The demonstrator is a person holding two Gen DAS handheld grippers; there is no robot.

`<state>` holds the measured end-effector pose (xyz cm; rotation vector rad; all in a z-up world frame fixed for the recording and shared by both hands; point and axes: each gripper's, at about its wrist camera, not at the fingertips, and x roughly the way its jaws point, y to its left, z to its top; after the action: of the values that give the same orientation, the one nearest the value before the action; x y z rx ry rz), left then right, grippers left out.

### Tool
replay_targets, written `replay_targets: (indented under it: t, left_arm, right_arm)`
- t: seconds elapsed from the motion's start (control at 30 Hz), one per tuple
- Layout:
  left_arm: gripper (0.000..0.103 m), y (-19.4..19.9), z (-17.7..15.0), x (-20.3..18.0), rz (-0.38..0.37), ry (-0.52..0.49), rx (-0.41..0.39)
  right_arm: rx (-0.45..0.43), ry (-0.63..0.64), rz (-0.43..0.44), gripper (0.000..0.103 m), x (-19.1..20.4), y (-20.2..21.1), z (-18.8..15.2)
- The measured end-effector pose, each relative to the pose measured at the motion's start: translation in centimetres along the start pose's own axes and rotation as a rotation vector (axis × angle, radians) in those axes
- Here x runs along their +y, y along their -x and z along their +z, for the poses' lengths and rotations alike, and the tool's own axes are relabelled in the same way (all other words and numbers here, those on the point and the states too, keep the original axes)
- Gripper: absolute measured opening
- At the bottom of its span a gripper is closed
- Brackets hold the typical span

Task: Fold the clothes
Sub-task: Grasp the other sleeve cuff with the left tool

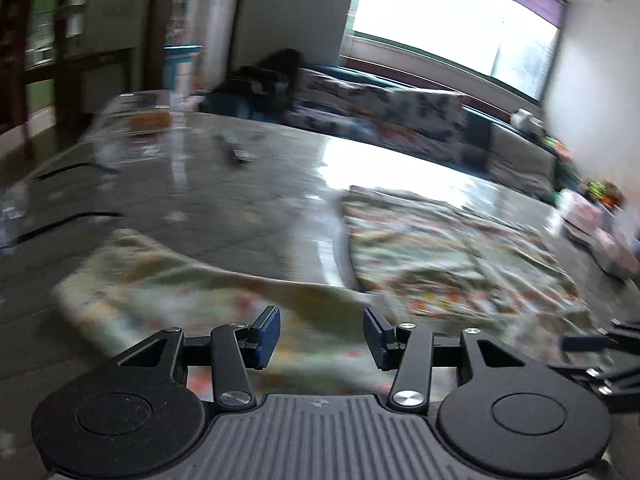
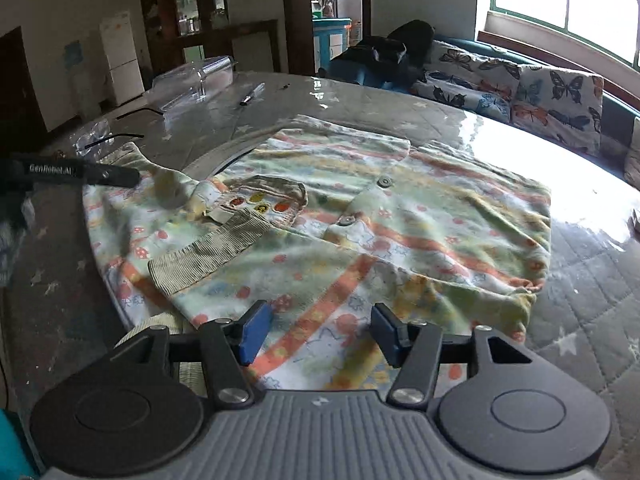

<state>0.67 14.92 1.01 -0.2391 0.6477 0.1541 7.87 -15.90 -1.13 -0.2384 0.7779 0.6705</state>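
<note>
Both grippers, left (image 1: 322, 338) and right (image 2: 320, 334), hover spread and empty over the shirt (image 2: 400, 216), seemingly between folds; next, I judge, pinch an edge.

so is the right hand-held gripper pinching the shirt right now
Apart. In the right wrist view, the right hand-held gripper has its blue pads spread wide, and the patterned shirt lies flat between them, with clear gaps on both sides.

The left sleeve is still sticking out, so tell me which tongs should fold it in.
Left. The left tongs hang open right over the spread-out sleeve. The right tongs are open too, but sit above the hem of the printed top, away from that sleeve.
</note>
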Motion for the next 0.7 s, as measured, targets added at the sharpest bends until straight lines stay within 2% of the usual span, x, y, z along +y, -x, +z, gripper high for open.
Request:
replay_targets:
  t: [0.23, 0.37, 0.5, 0.63, 0.67, 0.7]
  left_arm:
    - [0.052, 0.8, 0.1, 6.3, 0.285, 0.147, -0.053]
    - [0.05, 0.7, 0.0, 9.3, 0.377, 0.233, -0.049]
    - [0.044, 0.3, 0.0, 10.7, 0.386, 0.279, -0.033]
    - [0.041, -0.2, 0.2, 10.8, 0.38, 0.276, -0.03]
    - [0.036, -0.2, 0.2, 10.8, 0.379, 0.278, -0.032]
    - [0.025, -0.2, 0.2, 11.0, 0.377, 0.282, -0.034]
  right_arm:
    - [-0.015, -0.011, -0.009, 0.059, -0.4, 0.8, -0.1]
    - [-0.017, -0.017, -0.008, 0.059, -0.6, 1.1, -0.3]
    - [-0.02, -0.021, -0.009, 0.059, -0.7, 1.3, -0.3]
    - [-0.024, -0.023, -0.007, 0.059, -0.6, 1.4, -0.3]
    - [-0.026, -0.023, -0.007, 0.059, -0.6, 1.5, -0.3]
    - [-0.027, -0.023, -0.006, 0.059, -0.5, 1.5, -0.3]
